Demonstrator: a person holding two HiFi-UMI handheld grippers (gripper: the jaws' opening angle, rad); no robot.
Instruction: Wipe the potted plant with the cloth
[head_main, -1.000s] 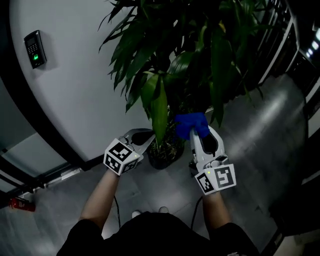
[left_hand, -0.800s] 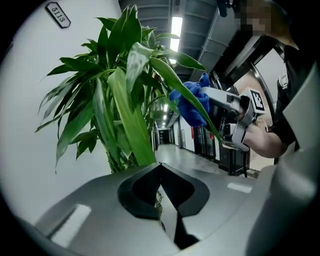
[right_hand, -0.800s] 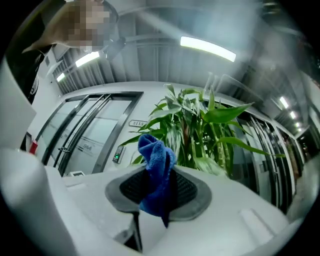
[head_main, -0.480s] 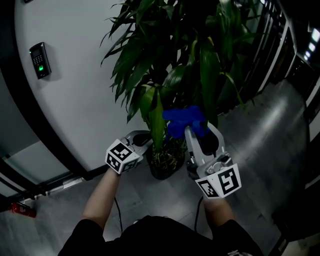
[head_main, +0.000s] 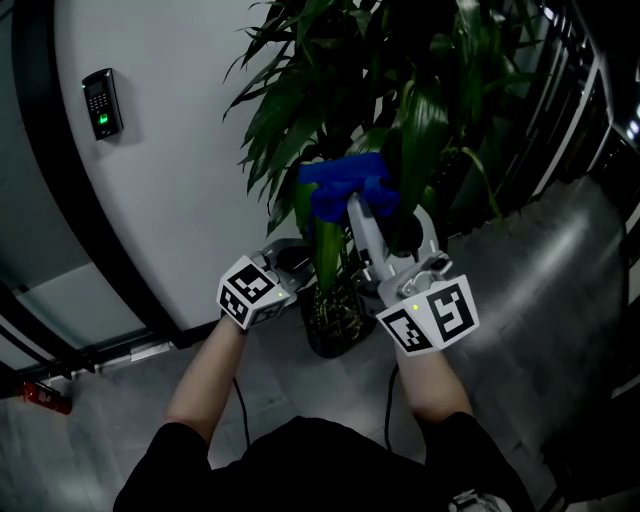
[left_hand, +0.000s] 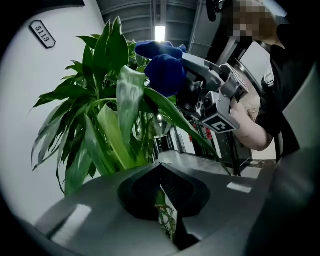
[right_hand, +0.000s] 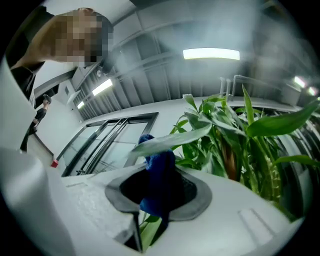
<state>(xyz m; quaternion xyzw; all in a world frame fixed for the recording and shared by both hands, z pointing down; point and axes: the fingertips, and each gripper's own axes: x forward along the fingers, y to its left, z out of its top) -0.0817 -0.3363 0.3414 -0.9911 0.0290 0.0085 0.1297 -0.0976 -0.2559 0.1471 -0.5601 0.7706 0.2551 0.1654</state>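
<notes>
Well, right gripper (head_main: 358, 208) clamps the cloth (head_main: 340, 182) against a leaf (head_main: 327, 252) — left gripper (head_main: 300, 262) pinches that leaf.

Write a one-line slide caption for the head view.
Left gripper steadies a leaf of the potted plant while the right gripper holds a blue cloth against it.

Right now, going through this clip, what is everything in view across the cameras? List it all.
potted plant: one, green leaves, beside the curved wall
pot: one, dark, on the floor
cloth: one, blue, up among the leaves
keypad: one, black, green light, on the wall
wall: white, curved
floor: grey, glossy
red object: one, lower left, unclear
left gripper: grey, shut on a hanging leaf
right gripper: pale, shut on the cloth
forearms: two
</notes>
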